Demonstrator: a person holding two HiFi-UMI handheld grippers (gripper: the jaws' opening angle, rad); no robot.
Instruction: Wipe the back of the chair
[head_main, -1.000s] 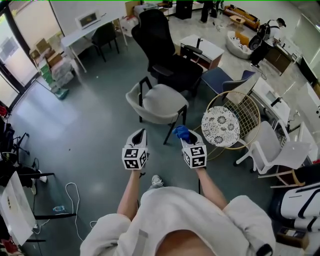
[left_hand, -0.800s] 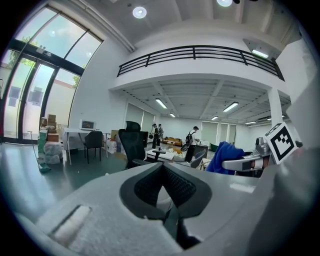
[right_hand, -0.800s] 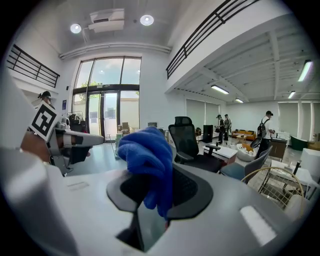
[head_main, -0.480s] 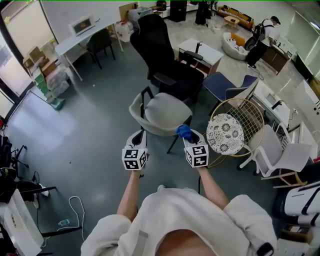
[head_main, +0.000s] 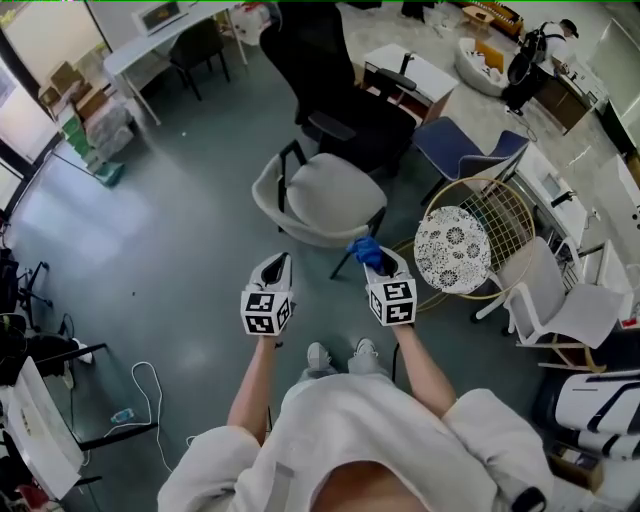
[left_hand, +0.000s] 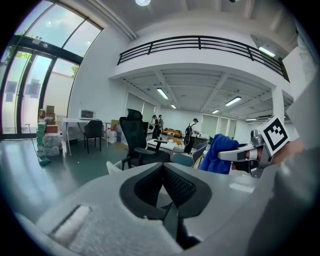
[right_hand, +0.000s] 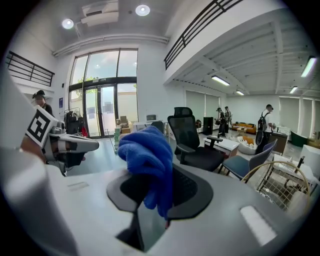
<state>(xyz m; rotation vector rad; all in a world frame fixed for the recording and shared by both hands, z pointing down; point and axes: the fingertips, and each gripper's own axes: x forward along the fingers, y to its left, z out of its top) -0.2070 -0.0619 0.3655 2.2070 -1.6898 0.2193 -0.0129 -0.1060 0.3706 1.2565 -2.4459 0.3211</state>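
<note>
Right gripper (head_main: 380, 268) is clenched on the blue cloth (head_main: 364, 249). Left gripper (head_main: 277, 268) is closed on nothing. The grey chair (head_main: 325, 200) stands ahead of both, not touching, nearer the right gripper. Its curved back appears turned toward them.

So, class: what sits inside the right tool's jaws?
A blue cloth, pinched by the right tool and bunched above it. Its clamped end is hidden by the jaws.

In the left gripper view, the left gripper (left_hand: 162, 172) hides most of the grey chair (left_hand: 114, 167).
</note>
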